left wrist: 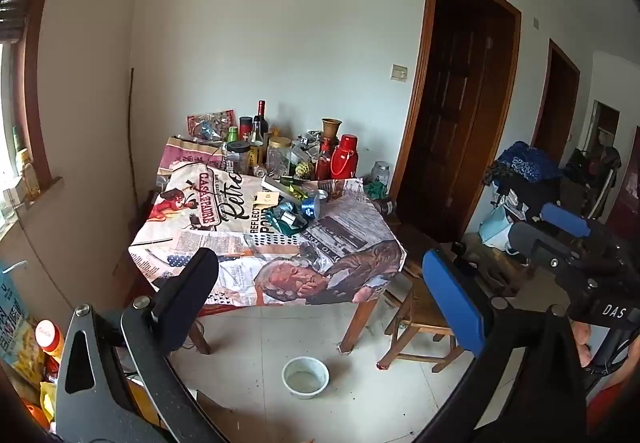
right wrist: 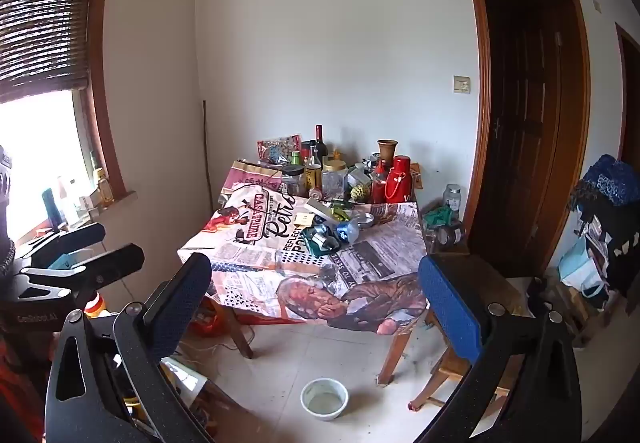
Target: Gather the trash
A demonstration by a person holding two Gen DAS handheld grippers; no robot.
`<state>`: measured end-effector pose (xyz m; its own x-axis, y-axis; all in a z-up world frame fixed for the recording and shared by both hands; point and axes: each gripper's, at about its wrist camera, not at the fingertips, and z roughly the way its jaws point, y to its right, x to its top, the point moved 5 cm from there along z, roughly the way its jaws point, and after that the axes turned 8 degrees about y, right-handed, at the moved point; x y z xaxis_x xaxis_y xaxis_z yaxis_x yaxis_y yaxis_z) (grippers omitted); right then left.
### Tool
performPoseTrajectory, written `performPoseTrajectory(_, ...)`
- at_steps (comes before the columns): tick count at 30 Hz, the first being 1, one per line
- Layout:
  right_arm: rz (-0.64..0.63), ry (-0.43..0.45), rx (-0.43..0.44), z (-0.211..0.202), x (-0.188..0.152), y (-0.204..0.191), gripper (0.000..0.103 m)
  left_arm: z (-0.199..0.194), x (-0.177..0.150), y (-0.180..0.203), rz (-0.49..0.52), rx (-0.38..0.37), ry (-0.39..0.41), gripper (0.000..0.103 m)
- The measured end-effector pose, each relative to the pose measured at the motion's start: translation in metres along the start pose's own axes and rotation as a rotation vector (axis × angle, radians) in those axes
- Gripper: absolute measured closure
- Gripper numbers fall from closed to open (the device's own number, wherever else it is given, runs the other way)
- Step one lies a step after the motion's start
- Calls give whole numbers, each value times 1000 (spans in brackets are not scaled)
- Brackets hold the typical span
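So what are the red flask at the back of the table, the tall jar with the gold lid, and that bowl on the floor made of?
Red flask: probably glossy plastic or painted metal, since it shines evenly.
Jar with the gold lid: clear glass or plastic, as you see through it; the lid looks metallic.
Bowl on the floor: pale and matte, plastic or enamel, too far away to tell which.

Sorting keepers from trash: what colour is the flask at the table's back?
Red flask; right wrist view.
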<state>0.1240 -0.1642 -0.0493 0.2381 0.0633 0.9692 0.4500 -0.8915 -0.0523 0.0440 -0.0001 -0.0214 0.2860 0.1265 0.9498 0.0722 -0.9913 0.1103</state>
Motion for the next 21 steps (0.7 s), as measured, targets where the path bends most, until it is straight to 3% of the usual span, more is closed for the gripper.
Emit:
performPoseTrajectory(5,-25,2,-10,-1,1,1,0,-12,-7,7,-4,4,12,0)
performPoseTrajectory(9,-16,2,-1,0,2,1,0,1,-3,-3,-14,-4,-28,0)
performPoseTrajectory(21,16,-39,8,8,0,-3,0,0,-2,-2,-6,-20,-23,0)
